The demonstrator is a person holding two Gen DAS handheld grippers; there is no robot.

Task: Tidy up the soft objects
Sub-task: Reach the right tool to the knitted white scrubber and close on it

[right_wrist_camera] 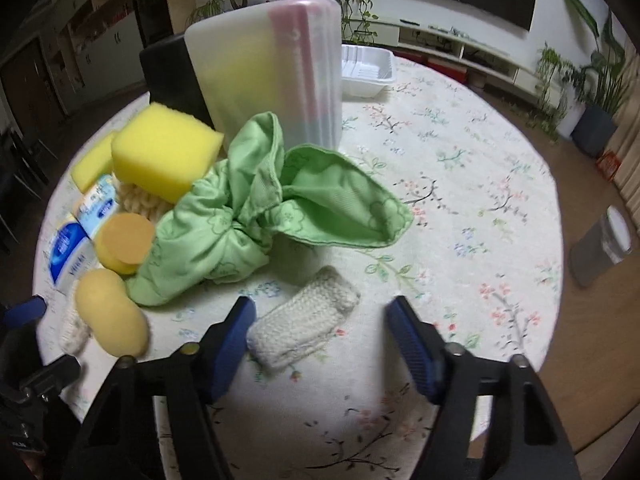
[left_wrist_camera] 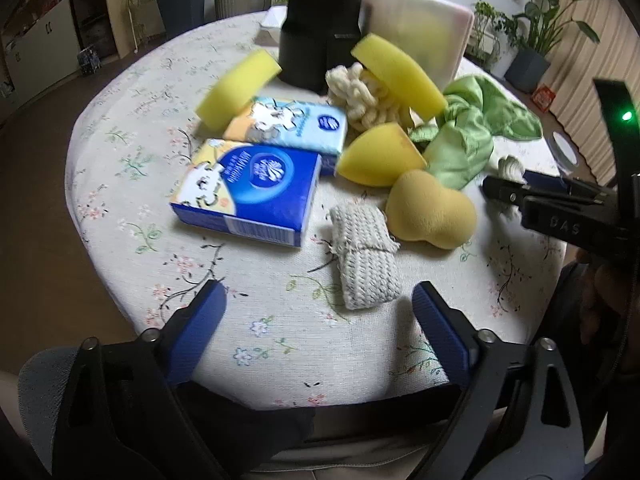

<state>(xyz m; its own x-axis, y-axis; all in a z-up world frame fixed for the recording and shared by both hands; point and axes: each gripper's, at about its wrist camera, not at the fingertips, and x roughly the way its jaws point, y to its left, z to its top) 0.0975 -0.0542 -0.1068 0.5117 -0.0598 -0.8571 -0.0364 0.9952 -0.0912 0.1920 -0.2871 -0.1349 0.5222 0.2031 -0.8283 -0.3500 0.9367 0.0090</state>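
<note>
My left gripper [left_wrist_camera: 318,312] hangs released over the near edge of the round table [left_wrist_camera: 120,184], nothing between its ribbed blue pads; its black frame hides the table's front rim. Ahead at left lies a glossy blue tissue pack [left_wrist_camera: 252,196], with a paler second pack [left_wrist_camera: 296,128] partly tucked behind it, and a porous yellow sponge [left_wrist_camera: 236,88] leaning on that one. A flat knitted cloth [left_wrist_camera: 366,256], coarse and frayed, lies just ahead of my right pad. Beyond it sits a smooth gourd-shaped tan sponge [left_wrist_camera: 434,208], a teardrop one [left_wrist_camera: 380,154], and a ropy cream bundle [left_wrist_camera: 360,96] half buried under another blurred yellow block [left_wrist_camera: 400,76]. The black cylinder [left_wrist_camera: 320,32] at the back is cut off at the top.

My right gripper [right_wrist_camera: 322,320] is also released, jaws partly apart, with a rolled knit cloth [right_wrist_camera: 304,320] lying between them, touching the left pad, clear of the right. A crumpled green rag [right_wrist_camera: 248,216] hides the foot of the frosted box [right_wrist_camera: 272,72].
</note>
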